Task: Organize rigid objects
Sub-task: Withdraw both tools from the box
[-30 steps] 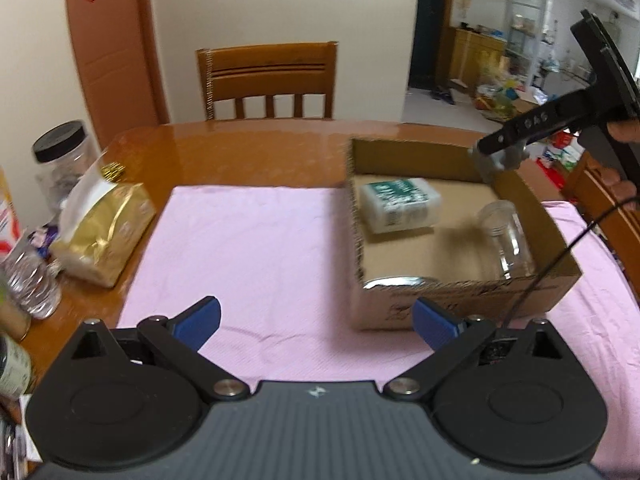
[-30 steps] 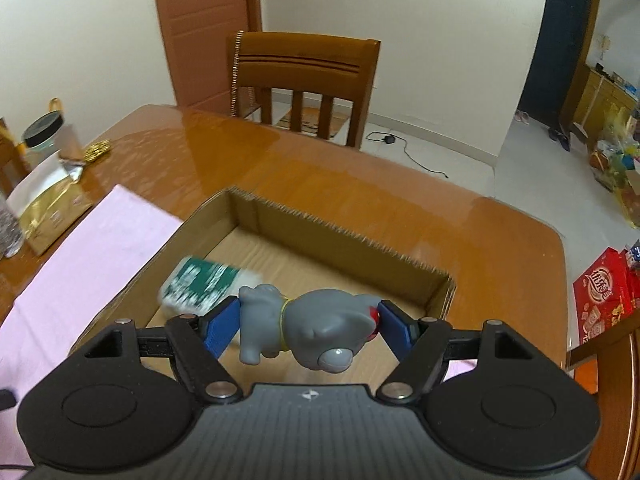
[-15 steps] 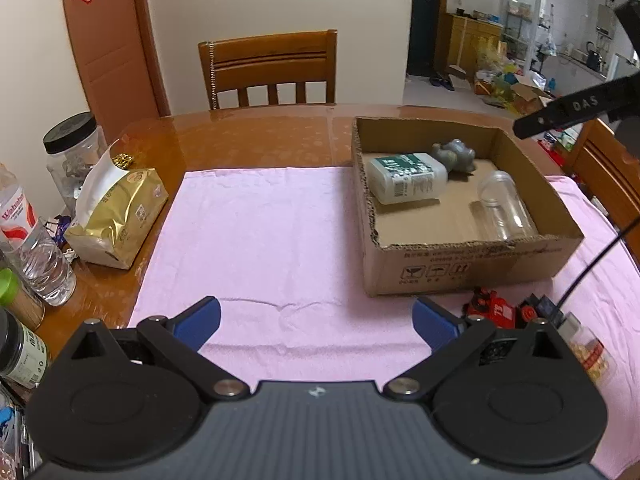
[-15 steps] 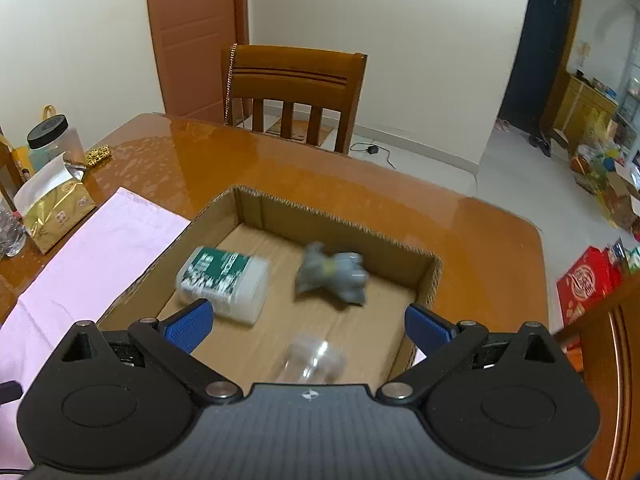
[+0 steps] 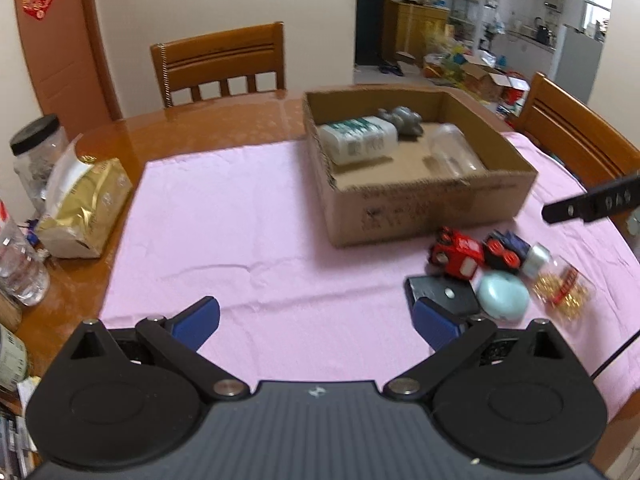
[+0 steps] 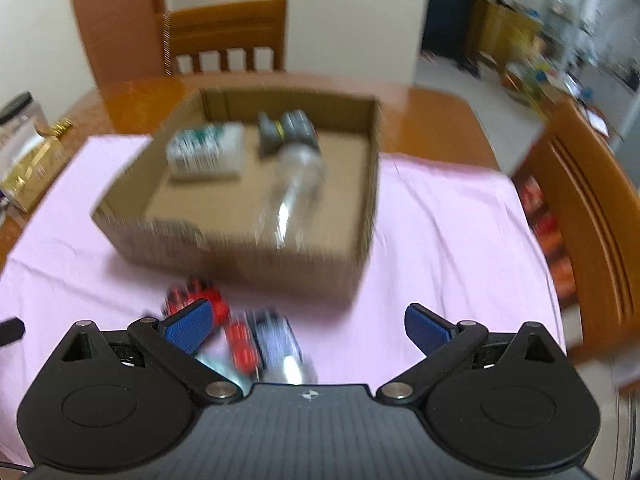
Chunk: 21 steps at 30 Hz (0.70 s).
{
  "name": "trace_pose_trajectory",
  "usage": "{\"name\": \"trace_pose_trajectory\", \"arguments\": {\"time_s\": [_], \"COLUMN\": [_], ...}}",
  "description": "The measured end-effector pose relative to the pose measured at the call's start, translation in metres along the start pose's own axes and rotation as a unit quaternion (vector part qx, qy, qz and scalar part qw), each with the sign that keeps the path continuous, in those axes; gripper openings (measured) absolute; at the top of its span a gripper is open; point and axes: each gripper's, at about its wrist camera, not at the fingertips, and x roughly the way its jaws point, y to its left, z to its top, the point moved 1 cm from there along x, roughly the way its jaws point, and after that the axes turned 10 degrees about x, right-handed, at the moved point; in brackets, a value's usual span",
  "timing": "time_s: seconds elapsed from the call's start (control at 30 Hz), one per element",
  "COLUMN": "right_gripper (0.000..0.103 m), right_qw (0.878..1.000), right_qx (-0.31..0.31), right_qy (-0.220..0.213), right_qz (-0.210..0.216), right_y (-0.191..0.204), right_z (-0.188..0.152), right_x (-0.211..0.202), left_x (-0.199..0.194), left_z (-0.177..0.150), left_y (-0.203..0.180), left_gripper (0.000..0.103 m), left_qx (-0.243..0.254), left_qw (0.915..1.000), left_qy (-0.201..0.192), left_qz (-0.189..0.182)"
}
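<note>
Your right hand-held gripper dropped the grey toy into the box; both hand-held grippers now gape empty. Rushing could scatter the toy cars.

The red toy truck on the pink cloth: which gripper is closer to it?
Right. The right gripper hangs open almost over the red toy truck, one pad by it. The left gripper sits farther back, the truck ahead to its right.

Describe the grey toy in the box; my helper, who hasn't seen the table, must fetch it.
Find the open cardboard box on the pink cloth. At its far wall, between a white bottle with a green label and a clear jar, lies the grey toy: the only grey, lumpy, animal-shaped thing inside.
</note>
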Motion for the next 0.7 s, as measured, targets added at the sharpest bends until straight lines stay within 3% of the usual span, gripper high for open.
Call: {"name": "trace_pose_trajectory", "arguments": {"time_s": [0.2,0.53,0.7], "right_gripper": [0.103,0.103,0.103], "right_qw": [0.999,0.998,0.996], "right_qx": [0.038,0.029,0.004], "right_qy": [0.018,0.050,0.078], "right_qz": [-0.004,0.033,0.048], "right_y": [-0.014,-0.040,-0.047], "right_z": [-0.027,0.008,0.007], "right_x": [0.013,0.058,0.070], "left_x": [0.006,0.014,0.017], "left_z": [-0.011,-0.003,-0.001], "left_y": [-0.016,-0.056,-0.071], "left_gripper": [0.102,0.102,0.102], "left_qx": [-0.005,-0.035,-0.038], "left_qw": [0.9996,0.9946,0.9928], "left_qy": [0.020,0.058,0.073], "left_qz": [0.017,0.079,0.087]}}
